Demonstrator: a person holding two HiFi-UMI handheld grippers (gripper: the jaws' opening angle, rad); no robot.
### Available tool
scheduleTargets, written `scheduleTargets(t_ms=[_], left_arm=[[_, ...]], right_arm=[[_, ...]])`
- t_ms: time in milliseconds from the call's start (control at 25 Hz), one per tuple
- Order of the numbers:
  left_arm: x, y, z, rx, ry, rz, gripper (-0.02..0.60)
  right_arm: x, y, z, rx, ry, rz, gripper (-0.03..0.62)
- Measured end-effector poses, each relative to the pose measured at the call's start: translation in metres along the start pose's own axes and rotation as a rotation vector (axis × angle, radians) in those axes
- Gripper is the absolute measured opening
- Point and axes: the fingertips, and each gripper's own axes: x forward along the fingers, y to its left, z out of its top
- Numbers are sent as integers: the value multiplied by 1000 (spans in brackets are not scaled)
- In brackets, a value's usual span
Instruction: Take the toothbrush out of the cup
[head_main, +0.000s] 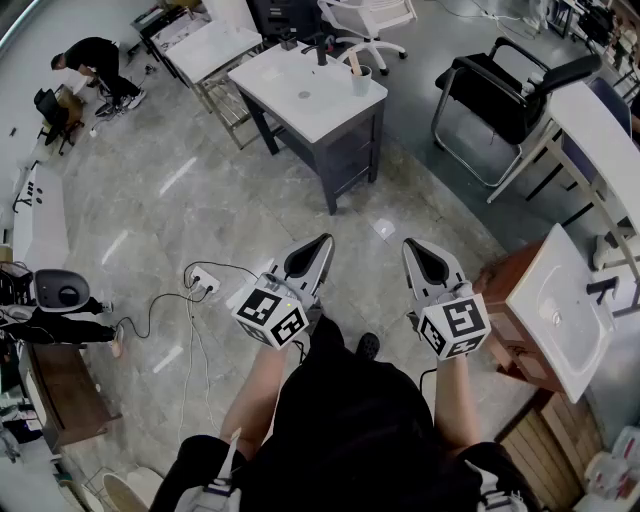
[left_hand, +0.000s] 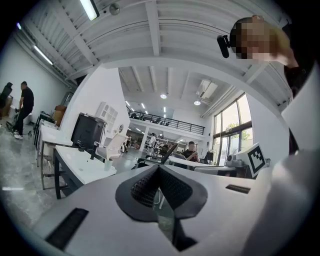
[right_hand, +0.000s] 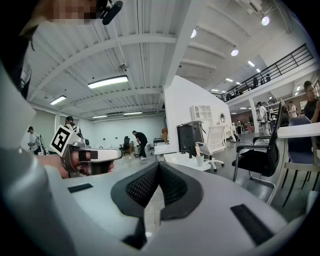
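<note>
A pale cup (head_main: 361, 79) stands on the white washstand table (head_main: 300, 105) across the floor, far ahead of me, and a toothbrush (head_main: 354, 63) sticks up out of it. My left gripper (head_main: 322, 243) and right gripper (head_main: 410, 247) are held side by side in front of my body, both shut with nothing between the jaws. The left gripper view shows the cup (left_hand: 108, 163) small on the table at the left. In the right gripper view the cup (right_hand: 199, 161) with the toothbrush (right_hand: 198, 155) is just above the closed jaws.
A black faucet (head_main: 322, 48) rises behind the cup. A black chair (head_main: 510, 90) stands to the right of the table. At my right is a white basin on a wooden cabinet (head_main: 560, 300). Cables and a power strip (head_main: 200, 283) lie on the floor at left. A person (head_main: 95, 60) bends down far left.
</note>
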Motion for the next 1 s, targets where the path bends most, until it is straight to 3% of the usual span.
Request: scheduleTargets(t_ms=[640,1000], left_arm=[[-7,-20,-5,9,10,32,14],[9,0,-15,-15,43,21,14]], right_arm=[[-20,1,-5,17,-21,18,32],[7,-8,-16,81,23,5,32]])
